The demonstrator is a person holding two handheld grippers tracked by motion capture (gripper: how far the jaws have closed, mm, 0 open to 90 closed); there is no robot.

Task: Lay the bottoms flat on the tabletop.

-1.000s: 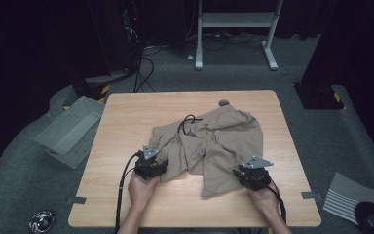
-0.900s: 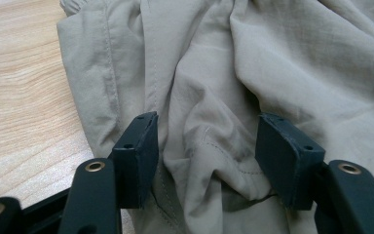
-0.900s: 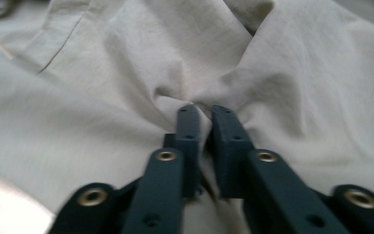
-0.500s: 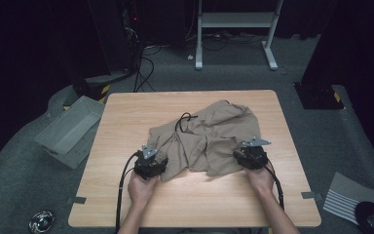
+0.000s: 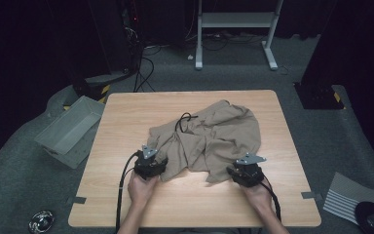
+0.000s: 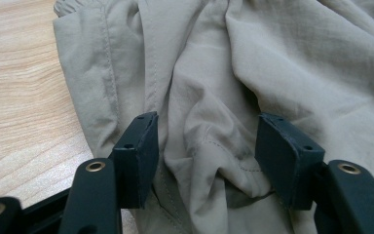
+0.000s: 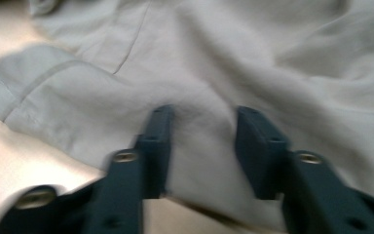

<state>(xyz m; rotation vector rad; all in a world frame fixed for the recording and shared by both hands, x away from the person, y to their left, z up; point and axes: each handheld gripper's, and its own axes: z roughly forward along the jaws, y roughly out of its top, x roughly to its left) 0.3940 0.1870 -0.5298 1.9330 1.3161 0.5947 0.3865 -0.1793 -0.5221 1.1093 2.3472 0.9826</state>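
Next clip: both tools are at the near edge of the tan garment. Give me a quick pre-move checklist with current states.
1. Left tool has a fold of the garment between its jaws: ok.
2. Left tool clamped on the fold: not ok, gaps show beside it.
3. Right tool has cloth between its jaws, which have just been closing: ok.
4. Right tool's grip firm: cannot tell, blurred.
5. Garment fully on the table: ok.
6. Black cord free of the garment: cannot tell.

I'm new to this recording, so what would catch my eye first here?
A crumpled beige garment with a black drawstring lies mid-table. The left gripper and right gripper sit at its near edge, fabric bunched between the jaws of each. A grey bin lies on the floor left of the table.
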